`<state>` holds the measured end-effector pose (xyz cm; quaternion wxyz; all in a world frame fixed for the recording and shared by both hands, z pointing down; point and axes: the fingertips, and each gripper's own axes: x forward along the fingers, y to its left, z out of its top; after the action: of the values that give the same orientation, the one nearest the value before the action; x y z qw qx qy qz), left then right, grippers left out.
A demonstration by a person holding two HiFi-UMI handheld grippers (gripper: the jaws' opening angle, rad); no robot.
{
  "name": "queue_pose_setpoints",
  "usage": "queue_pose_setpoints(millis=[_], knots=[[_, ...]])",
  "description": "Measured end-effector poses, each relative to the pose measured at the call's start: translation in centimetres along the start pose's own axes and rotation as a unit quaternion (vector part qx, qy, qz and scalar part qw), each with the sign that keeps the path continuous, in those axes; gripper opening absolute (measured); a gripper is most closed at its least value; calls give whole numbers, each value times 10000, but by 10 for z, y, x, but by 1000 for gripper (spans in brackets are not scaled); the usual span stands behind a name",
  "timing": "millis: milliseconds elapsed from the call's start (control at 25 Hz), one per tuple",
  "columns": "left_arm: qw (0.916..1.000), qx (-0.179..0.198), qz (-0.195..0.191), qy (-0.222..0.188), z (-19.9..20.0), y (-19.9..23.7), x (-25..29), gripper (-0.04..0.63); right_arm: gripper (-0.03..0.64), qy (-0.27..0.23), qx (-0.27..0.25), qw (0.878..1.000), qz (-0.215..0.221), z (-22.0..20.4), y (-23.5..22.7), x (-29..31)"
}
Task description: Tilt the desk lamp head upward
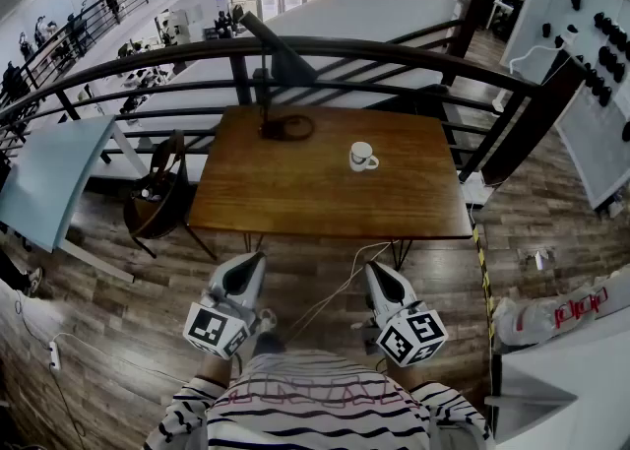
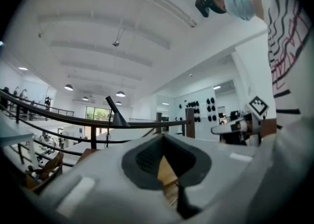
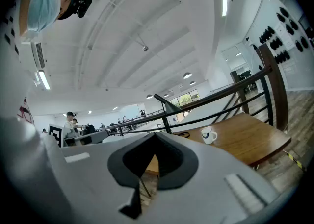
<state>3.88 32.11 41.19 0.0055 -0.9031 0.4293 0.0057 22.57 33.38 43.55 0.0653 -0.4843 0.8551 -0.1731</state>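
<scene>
Head view — lamp head (image 1: 283, 56) slants down-right over the table (image 1: 295, 197); left gripper (image 1: 254, 261) and right gripper (image 1: 377, 271) closed, empty.

No word or number can be read anywhere. The red lettering on the white bag (image 1: 556, 318) at the lower right of the head view is too blurred to make out. The same goes for the red print on the person's striped shirt (image 1: 315, 407) at the bottom. The left gripper (image 1: 258, 257) and right gripper (image 1: 373, 267) carry only black-and-white square markers, no letters.
</scene>
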Motion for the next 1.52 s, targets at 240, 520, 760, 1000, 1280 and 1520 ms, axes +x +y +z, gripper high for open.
queue_pose_setpoints(millis=[240, 520, 760, 1000, 1280, 1520], knots=[[10000, -15, 35, 17, -8, -1, 1, 3, 0, 52, 60, 9999, 84, -5, -2, 4], [9997, -173, -6, 176, -22, 3, 8, 6, 98, 6, -18, 10000, 47, -8, -7, 17], [9993, -247, -240, 173, -28, 37, 26, 77, 158, -15, 78, 10000, -45, -12, -6, 52], [9979, -293, -534, 223, -22, 96, 43, 135, 212, -92, 50, 9997, -213, 1, 9, 111], [9966, -385, -696, 216, -17, 184, 70, 179, 255, -150, 80, 9985, -528, 14, 20, 193], [9948, -364, -903, 285, -13, 263, 84, 207, 275, -255, 115, 9965, -786, 18, 36, 266]])
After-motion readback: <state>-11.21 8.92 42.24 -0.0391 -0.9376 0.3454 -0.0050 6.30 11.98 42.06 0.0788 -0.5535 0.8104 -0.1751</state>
